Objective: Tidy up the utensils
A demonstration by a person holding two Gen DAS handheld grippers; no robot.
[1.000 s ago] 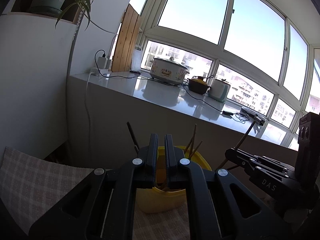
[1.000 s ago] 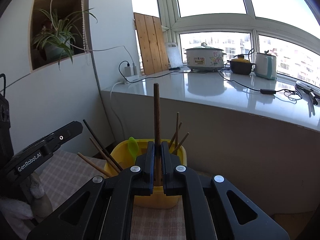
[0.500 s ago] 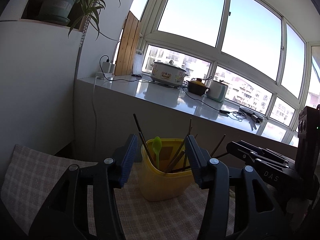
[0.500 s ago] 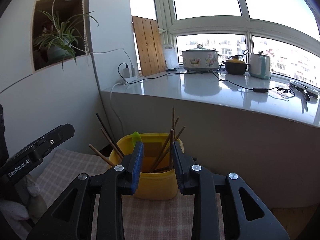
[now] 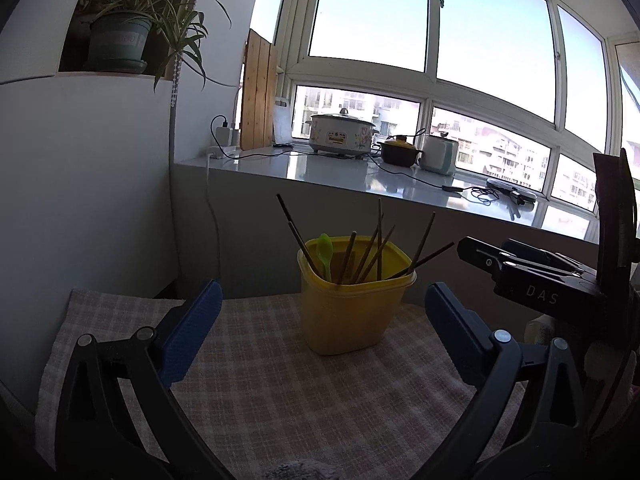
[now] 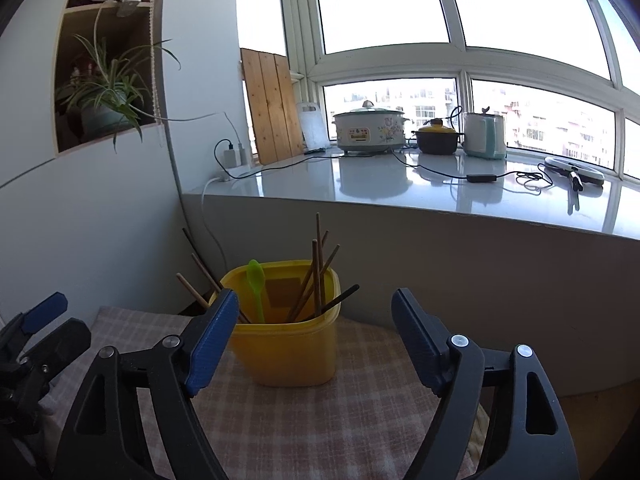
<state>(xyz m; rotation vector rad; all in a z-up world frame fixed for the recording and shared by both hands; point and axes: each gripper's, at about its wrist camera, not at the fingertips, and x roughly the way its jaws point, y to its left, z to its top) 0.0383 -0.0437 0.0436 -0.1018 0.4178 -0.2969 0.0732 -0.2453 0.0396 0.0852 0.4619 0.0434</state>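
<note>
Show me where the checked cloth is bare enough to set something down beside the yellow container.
Bare checked cloth runs in front of the yellow container, between the opening left gripper pads, and on to the left edge. The right side is crowded by the opening right gripper, with nothing between its pads.

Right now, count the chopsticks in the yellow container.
8 chopsticks, all standing in the yellow container: three lean left, four cluster near the middle, and one dark one leans low to the right. Shorter ones may be hidden inside or behind the green spoon.
</note>
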